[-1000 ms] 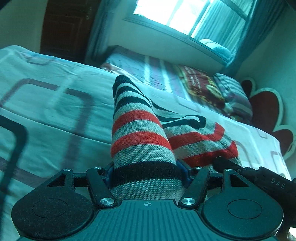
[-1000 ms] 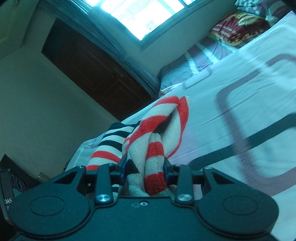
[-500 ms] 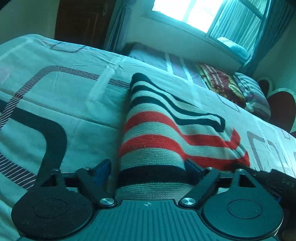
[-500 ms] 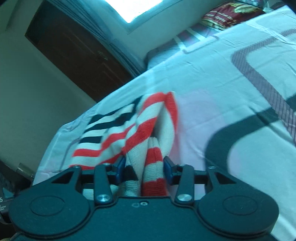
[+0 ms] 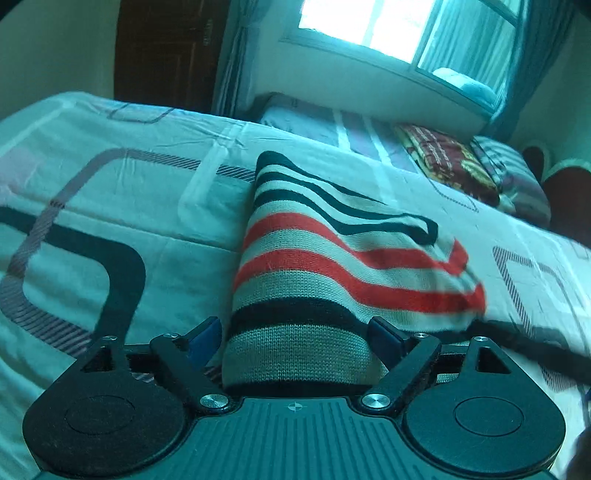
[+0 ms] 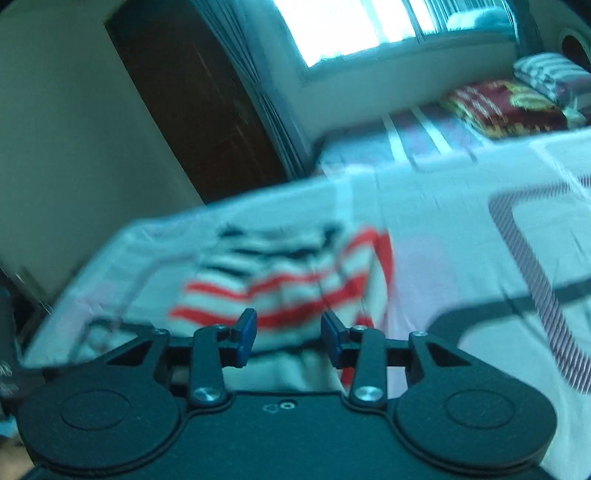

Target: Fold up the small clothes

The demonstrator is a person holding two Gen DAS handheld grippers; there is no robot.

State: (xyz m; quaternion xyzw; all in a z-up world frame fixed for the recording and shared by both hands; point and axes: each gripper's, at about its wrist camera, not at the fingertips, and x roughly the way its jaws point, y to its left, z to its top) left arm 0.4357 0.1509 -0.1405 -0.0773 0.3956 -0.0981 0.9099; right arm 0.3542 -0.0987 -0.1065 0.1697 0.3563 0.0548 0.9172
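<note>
A knit garment with black, red and grey stripes lies on the bed sheet. Its near hem runs between the fingers of my left gripper, which stands open; the left pad is clear of the cloth and the right pad is at its edge. In the blurred right wrist view the same garment lies just beyond and below my right gripper. Those jaws are closing, with a gap still between the blue pads, and no cloth is pinched between them.
The patterned sheet stretches wide to the right of the garment. Folded blankets and pillows lie at the far end under a window. A dark wooden door stands behind the bed's left corner.
My left gripper opened and let the hem go, and the garment sank flat onto the bed. My right gripper released the bunched cloth, swung sideways and rolled.
</note>
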